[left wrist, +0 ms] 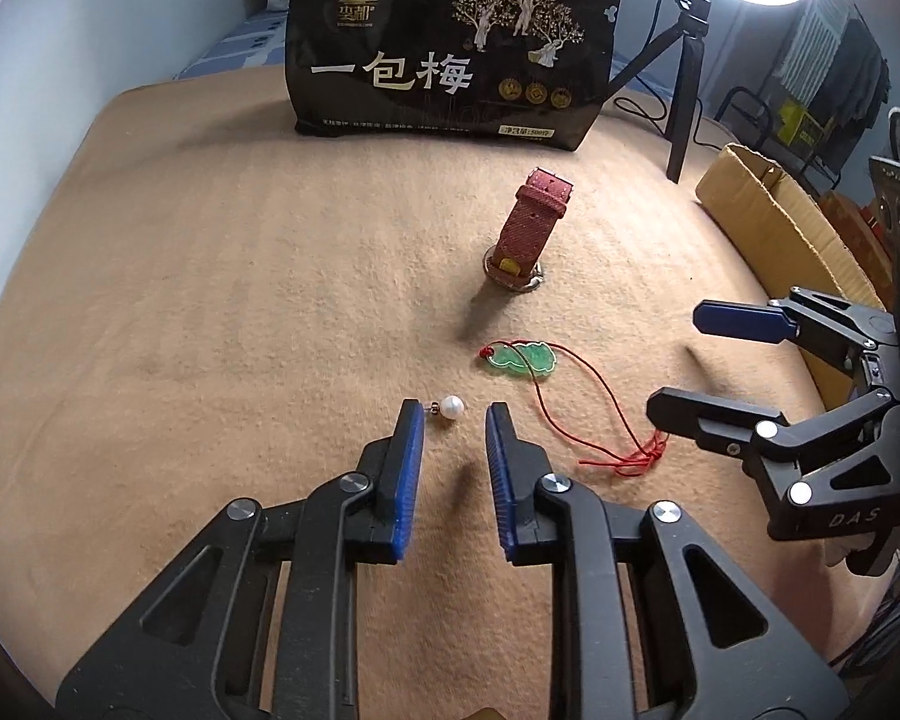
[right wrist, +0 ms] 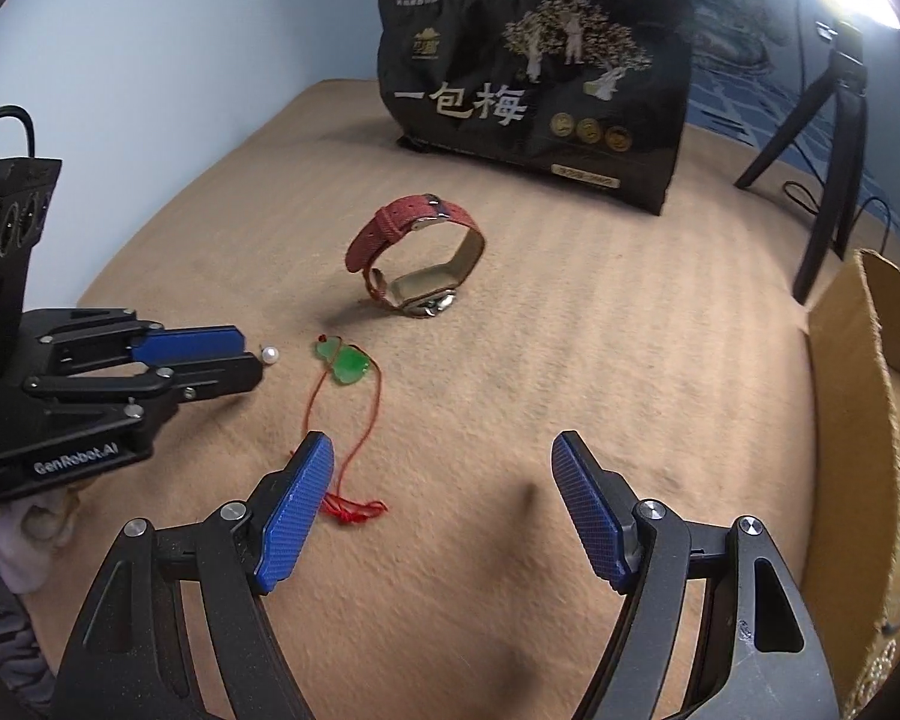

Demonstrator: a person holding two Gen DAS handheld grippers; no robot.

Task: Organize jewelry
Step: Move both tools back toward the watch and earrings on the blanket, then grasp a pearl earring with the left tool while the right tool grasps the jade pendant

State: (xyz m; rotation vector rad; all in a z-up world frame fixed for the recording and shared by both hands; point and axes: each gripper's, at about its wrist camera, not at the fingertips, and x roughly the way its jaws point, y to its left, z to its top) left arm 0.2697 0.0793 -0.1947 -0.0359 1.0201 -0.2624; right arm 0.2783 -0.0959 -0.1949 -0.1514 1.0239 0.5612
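Jewelry: 1 pearl earring (left wrist: 450, 407) | 1 jade pendant (left wrist: 523, 360) | 1 watch (left wrist: 525, 234) | left tongs (left wrist: 453, 411) parted, empty | right tongs (right wrist: 441, 450) wide, empty

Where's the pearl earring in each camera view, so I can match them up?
Left wrist: pearl earring low centre, just past the left gripper.
Right wrist: pearl earring at left, by the left gripper's tips.
Shared landmark: green pendant.
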